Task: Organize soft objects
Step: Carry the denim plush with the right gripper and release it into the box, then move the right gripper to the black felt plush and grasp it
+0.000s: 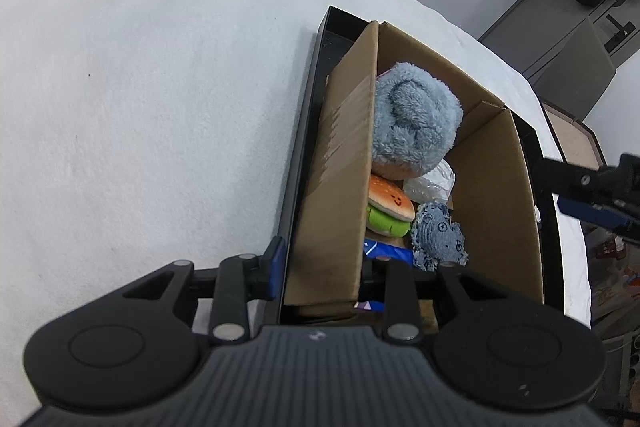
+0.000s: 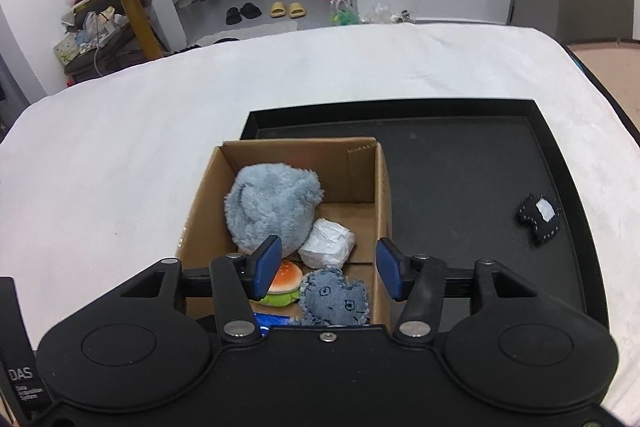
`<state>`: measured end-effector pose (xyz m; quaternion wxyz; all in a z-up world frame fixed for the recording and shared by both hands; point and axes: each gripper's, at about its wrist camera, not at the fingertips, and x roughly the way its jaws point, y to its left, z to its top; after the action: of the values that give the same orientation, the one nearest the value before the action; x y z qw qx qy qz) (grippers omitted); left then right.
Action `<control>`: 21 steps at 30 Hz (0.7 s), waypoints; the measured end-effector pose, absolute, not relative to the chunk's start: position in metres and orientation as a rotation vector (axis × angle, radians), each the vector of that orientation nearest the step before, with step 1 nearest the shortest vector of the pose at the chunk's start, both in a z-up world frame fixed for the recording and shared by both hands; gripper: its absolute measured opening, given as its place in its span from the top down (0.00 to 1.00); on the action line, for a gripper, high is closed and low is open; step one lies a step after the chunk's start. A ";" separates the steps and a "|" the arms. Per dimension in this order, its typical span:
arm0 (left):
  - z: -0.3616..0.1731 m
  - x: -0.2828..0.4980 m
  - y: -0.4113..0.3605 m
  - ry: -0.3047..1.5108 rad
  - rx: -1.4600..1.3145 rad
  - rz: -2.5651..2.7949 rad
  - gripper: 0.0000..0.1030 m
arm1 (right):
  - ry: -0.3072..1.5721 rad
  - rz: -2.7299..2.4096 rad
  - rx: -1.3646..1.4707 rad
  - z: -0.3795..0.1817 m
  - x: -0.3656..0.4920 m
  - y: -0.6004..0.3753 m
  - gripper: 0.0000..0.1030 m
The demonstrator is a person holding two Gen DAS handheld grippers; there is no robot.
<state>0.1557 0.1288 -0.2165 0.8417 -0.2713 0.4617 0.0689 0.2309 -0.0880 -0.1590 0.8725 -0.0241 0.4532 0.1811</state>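
A cardboard box (image 1: pixel 496 211) stands on the left part of a black tray (image 2: pixel 460 167). Inside lie a fluffy blue plush (image 2: pixel 272 211), a burger plush (image 2: pixel 284 281), a denim heart toy (image 2: pixel 334 299), a white crumpled packet (image 2: pixel 326 243) and a blue packet (image 2: pixel 272 319). My left gripper (image 1: pixel 328 267) is shut on the box's left wall, one finger outside the tray's rim, the other hidden inside the box. My right gripper (image 2: pixel 328 269) hovers open over the box's near end, above the denim heart and touching nothing. A small black stitched toy (image 2: pixel 538 217) lies on the tray's right side.
The tray rests on a table under a white cloth (image 1: pixel 140 107), with bare cloth to the left and behind. The right gripper's arm (image 1: pixel 592 195) reaches in past the box's right wall. Furniture and clutter stand on the floor beyond the table.
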 end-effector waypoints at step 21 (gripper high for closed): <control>-0.200 0.159 0.125 0.946 -0.531 0.178 0.49 | 0.924 0.260 -0.048 -0.171 0.248 -0.139 0.40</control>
<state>0.1593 0.1253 -0.1995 0.8528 -0.2522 0.4494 0.0846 0.2476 -0.1391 -0.1707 0.8868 -0.0230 0.4444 0.1250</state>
